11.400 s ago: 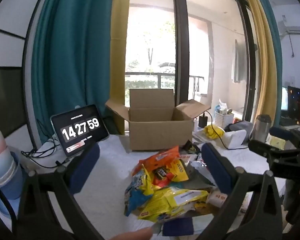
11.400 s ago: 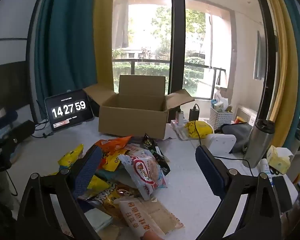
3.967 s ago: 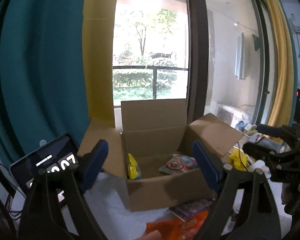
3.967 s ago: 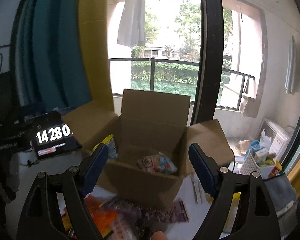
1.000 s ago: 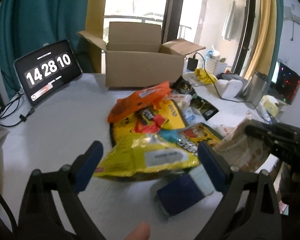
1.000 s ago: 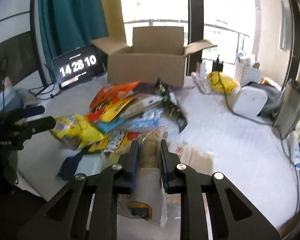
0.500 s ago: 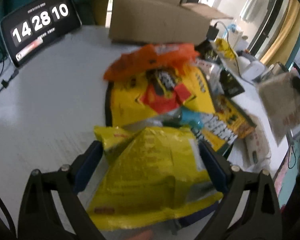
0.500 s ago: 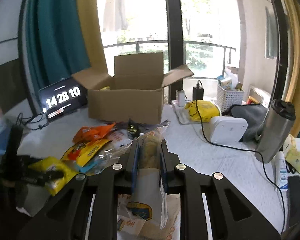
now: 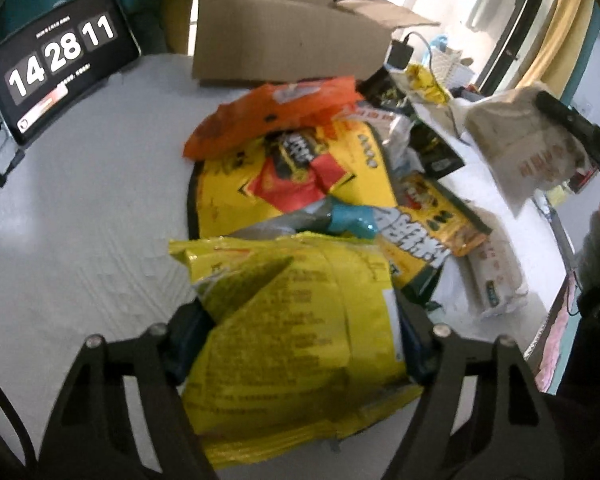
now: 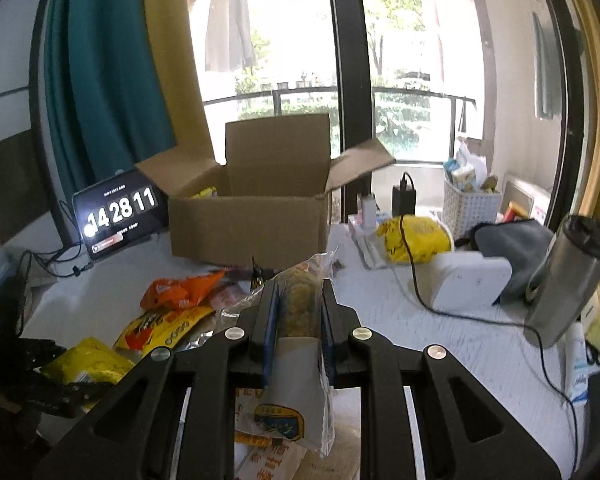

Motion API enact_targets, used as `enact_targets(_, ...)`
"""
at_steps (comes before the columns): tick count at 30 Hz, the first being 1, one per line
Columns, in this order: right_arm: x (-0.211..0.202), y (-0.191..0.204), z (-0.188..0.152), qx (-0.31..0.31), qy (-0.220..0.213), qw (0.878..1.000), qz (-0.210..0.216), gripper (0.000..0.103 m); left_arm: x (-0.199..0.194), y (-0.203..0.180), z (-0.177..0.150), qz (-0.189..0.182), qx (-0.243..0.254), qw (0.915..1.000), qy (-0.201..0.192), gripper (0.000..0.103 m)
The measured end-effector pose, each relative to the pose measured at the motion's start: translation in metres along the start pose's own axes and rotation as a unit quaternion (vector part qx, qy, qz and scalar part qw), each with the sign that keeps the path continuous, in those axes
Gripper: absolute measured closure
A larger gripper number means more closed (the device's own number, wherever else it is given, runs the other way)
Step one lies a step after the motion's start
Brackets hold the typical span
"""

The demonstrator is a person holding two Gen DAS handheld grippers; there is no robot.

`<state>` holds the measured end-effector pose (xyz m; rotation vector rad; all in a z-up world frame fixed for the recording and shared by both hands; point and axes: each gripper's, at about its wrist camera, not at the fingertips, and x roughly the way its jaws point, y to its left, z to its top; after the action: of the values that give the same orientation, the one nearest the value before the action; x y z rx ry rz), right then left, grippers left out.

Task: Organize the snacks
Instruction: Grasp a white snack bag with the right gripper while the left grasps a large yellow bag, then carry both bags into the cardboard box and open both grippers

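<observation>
My left gripper (image 9: pixel 300 332) is closed around a large yellow snack bag (image 9: pixel 296 340) at the near edge of the snack pile (image 9: pixel 300 176) on the white table. My right gripper (image 10: pixel 298 320) is shut on a clear bag of biscuits (image 10: pixel 298 308) and holds it up above the table; that bag also shows at the right of the left wrist view (image 9: pixel 528 148). The open cardboard box (image 10: pixel 252 216) stands at the back of the table, with a yellow packet showing inside it. An orange bag (image 9: pixel 268 112) tops the pile.
A tablet clock (image 9: pixel 56 60) stands left of the box. On the right are a steel flask (image 10: pixel 568 276), a white device (image 10: pixel 472 280) with a black cable, a yellow bag (image 10: pixel 416 236) and a white basket (image 10: pixel 468 204). The table edge is at the right (image 9: pixel 556 280).
My left gripper has come down and closed on the yellow bag. My right gripper has lifted the biscuit bag and faces the box.
</observation>
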<state>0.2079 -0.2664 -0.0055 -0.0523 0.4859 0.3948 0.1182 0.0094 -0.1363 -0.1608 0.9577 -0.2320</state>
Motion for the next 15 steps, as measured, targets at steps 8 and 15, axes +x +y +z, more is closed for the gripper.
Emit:
enact_targets(8, -0.003, 0.003, 0.016, -0.006, -0.017, 1.000, 0.007, 0.082, -0.055, 0.007, 0.016, 0.022, -0.002, 0.9960, -0.087, 0.026)
enact_targets(15, -0.004, 0.006, 0.029, -0.008, -0.030, 0.999, 0.015, 0.082, -0.075, 0.011, 0.043, 0.054, 0.019, 0.9875, -0.146, 0.026)
